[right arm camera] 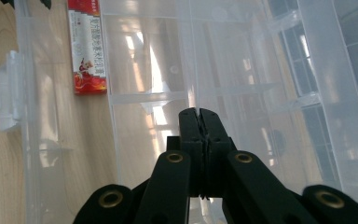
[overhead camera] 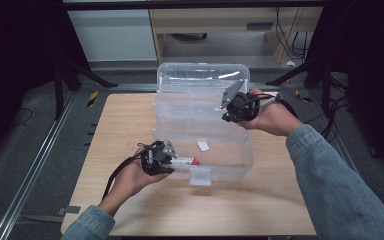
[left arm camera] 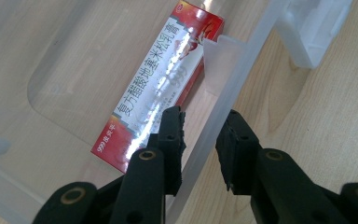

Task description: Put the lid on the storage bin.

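Observation:
A clear plastic storage box (overhead camera: 220,170) stands open on the wooden table, its lid (overhead camera: 200,75) up at the back. A red and white medicine carton (overhead camera: 185,161) (left arm camera: 158,84) lies flat inside at the front left. My left gripper (overhead camera: 169,159) (left arm camera: 203,135) straddles the box's front wall (left arm camera: 242,65), one jaw inside by the carton and one outside, pads against the wall. My right gripper (overhead camera: 228,117) (right arm camera: 198,112) is over the box's back part, shut on a thin clear partition (right arm camera: 193,70) of the divided inner tray. The carton (right arm camera: 87,46) lies far from it.
The box's front latch (overhead camera: 200,176) (left arm camera: 312,32) (right arm camera: 7,91) hangs over the front wall. A small white slip (overhead camera: 203,146) lies on the box floor. Bare wooden table (overhead camera: 130,120) surrounds the box. Dark stands and cables flank the table on both sides.

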The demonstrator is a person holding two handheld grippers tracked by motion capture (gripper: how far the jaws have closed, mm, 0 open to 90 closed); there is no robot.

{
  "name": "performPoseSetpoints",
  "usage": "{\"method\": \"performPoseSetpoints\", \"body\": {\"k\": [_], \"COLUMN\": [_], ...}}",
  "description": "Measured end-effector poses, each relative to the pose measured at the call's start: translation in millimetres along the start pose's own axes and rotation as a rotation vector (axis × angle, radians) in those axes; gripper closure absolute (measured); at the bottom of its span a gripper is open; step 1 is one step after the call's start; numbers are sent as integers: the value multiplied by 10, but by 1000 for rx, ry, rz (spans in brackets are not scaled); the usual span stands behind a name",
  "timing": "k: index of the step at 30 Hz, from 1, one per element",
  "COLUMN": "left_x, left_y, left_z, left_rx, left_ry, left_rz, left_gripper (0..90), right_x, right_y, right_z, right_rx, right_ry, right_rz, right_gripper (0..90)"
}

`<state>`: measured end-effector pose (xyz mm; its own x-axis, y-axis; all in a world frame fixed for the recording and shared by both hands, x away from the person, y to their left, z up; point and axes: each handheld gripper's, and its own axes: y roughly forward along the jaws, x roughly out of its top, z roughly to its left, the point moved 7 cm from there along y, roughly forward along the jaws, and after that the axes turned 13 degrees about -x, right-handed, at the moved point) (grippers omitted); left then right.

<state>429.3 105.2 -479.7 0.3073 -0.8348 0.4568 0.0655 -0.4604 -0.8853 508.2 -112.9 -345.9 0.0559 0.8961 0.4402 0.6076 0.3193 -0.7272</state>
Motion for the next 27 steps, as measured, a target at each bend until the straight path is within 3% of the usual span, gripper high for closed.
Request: {"method": "performPoseSetpoints", "body": {"k": [17,23,27], "left_x": [-1,1,1], "left_y": [5,9,13], "left_z": [-6,-10,-21], "left_rx": [7,11,33], "left_ry": [9,13,15], "left_rz": [16,20,28], "left_gripper": [702,702,695], "right_x": [-68,-96,-113], "right_y": [-144,-172,-174], "right_z": [253,333,365], "right_rx": [13,7,-27], "right_ry": [-1,-13,-25], "right_rz": [-18,-19,-25], "right_gripper": [900,900,894]}}
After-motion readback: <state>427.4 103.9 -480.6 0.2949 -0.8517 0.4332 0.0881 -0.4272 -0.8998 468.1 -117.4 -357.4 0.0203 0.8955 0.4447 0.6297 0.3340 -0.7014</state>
